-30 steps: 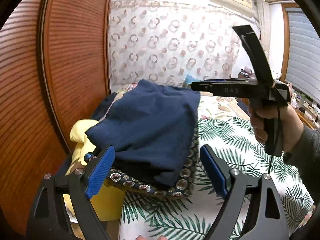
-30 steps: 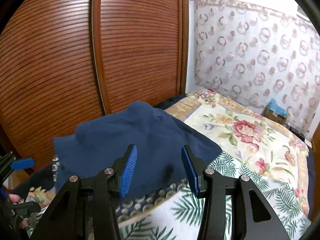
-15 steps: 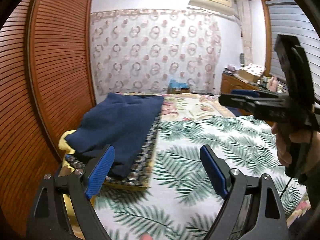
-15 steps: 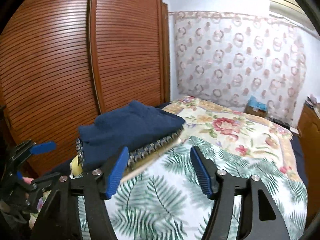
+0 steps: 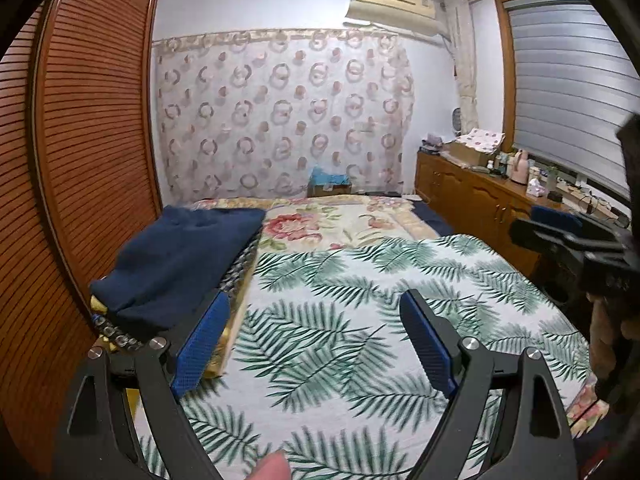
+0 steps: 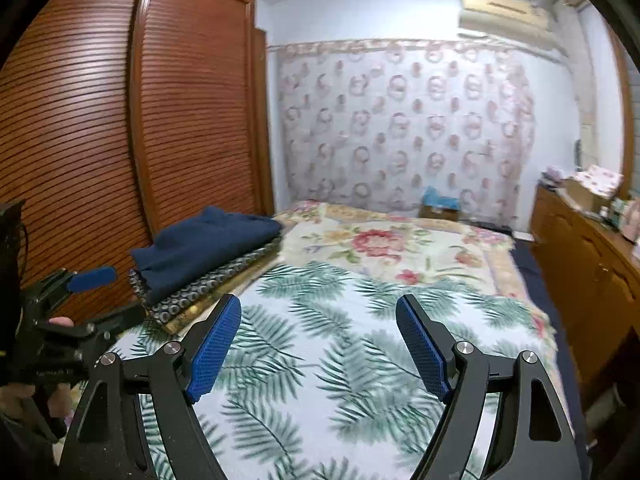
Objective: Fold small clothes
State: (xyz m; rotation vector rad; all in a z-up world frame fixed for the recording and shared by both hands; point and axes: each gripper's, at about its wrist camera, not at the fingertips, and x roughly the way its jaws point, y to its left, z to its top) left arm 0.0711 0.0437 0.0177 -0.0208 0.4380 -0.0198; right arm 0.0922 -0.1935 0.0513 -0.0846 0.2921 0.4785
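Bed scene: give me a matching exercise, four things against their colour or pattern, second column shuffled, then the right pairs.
Things:
1. folded garment on top of the stack
2. bedspread under the grippers
3. wardrobe door
4. gripper pads

Descriptions:
A. bright blue, textured
B. reddish-brown wood, slatted
C. plain navy
D. white with green palm leaves

Pairs: 1-C, 2-D, 3-B, 4-A

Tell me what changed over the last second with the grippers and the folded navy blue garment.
Both grippers pulled back from the folded navy blue garment; the right gripper has just opened wider, nothing between its jaws. The left gripper stayed open and empty. The garment stayed on its stack.
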